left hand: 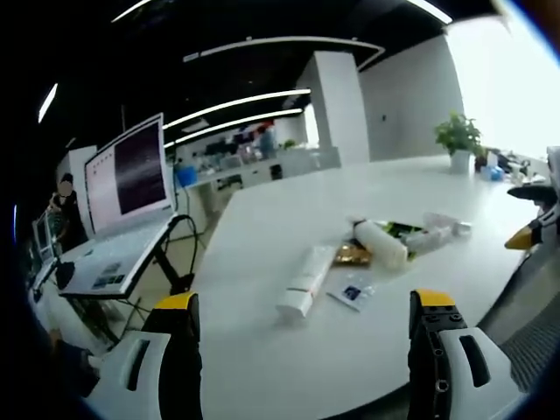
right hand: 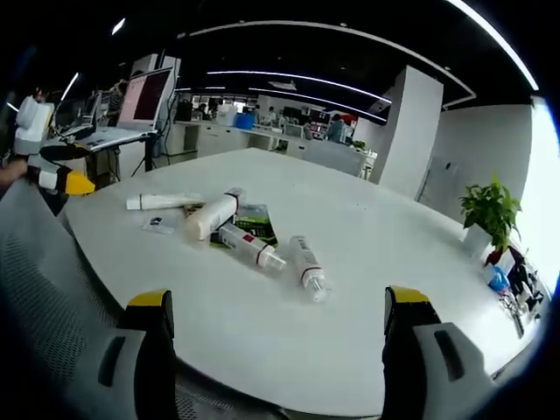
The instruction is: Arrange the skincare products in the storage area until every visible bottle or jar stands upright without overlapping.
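White round table (right hand: 367,262) carried the skincare items in one loose cluster, all lying flat, none upright.

Right gripper view: the near table edge curved just above the jaw tips, from 8 o'clock round to 4 o'clock. Broad bare tabletop lay from 12 to 4 o'clock of the cluster, out to a potted plant (right hand: 488,214) near the far rim at 3 o'clock. Cluster sat at 10 o'clock from centre:
- long white tube (right hand: 164,201), outermost toward 9 o'clock
- small sachet (right hand: 157,223) just beside it, nearer the edge
- cream bottle (right hand: 213,215) lying partly over a green flat packet (right hand: 255,223)
- white tube with red band (right hand: 251,246) touching the packet
- clear-capped bottle (right hand: 307,266) a little apart, toward 4 o'clock of the rest

Left gripper view: the same cluster sat at 3 o'clock of centre, with open tabletop from 10 to 12 o'clock and the table edge dropping away at 8 o'clock toward a laptop on a stand (left hand: 122,210).

Right gripper (right hand: 276,337) was held low over the near edge, jaws spread wide, nothing between them, well short of the items. Left gripper (left hand: 302,346) likewise hung above the table's rim, jaws spread wide and empty, the white tube ahead of it but apart. Mesh chair back (right hand: 44,262) stood close at 8 o'clock in the right gripper view.
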{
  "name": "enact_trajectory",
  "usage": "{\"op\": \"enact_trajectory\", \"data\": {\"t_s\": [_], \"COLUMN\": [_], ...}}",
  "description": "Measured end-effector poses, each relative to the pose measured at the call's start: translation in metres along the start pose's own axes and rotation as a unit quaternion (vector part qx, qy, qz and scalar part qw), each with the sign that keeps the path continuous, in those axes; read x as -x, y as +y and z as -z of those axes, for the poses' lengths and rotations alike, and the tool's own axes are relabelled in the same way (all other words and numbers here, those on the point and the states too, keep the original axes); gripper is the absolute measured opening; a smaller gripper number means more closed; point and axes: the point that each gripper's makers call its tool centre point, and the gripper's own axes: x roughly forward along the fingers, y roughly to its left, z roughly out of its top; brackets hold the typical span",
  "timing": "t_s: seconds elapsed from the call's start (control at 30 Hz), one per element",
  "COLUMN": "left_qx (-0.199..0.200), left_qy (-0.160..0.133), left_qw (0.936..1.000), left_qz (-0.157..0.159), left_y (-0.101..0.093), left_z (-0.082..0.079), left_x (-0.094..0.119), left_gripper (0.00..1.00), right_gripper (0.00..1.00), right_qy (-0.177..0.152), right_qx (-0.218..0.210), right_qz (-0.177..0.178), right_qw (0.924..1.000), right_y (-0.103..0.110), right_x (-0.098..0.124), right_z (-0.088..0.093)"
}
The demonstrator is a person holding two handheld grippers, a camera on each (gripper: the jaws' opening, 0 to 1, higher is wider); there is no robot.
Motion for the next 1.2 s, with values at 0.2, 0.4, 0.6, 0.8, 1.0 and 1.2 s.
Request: {"op": "enact_trajectory", "data": {"t_s": [0.2,0.4,0.6,0.8,1.0,1.2], "left_qx": [-0.001,-0.002,0.004,0.006,-0.005,-0.037], "left_qy": [0.009,0.006,0.004,0.001,0.008,0.004], "left_qw": [1.0,1.0,1.0,0.9999,0.9999,0.9992], "left_qz": [-0.002,-0.002,-0.003,-0.008,0.004,0.012], "left_y": [0.0,0.002,0.004,0.011,0.01,0.002], "left_z": [0.001,-0.003,-0.006,-0.012,-0.021,-0.024], "left_x": [0.0,0.0,0.001,-0.002,-0.012,-0.017], "left_gripper": [0.97,0.97,0.97,0.97,0.97,0.97], "right_gripper": [1.0,1.0,1.0,1.0,1.0,1.0], "right_qy": [0.003,0.01,0.009,0.009,0.014,0.015], "right_qx": [0.001,0.012,0.003,0.021,0.016,0.03], "right_qz": [-0.004,-0.011,-0.023,-0.032,-0.033,-0.039], "right_qw": [1.0,0.9998,0.9997,0.9993,0.9992,0.9987], "right_y": [0.001,0.0,-0.002,-0.002,-0.001,0.0], "right_x": [-0.001,-0.002,-0.003,-0.007,-0.008,-0.012], "right_z": [0.001,0.001,-0.004,-0.009,-0.009,-0.022]}}
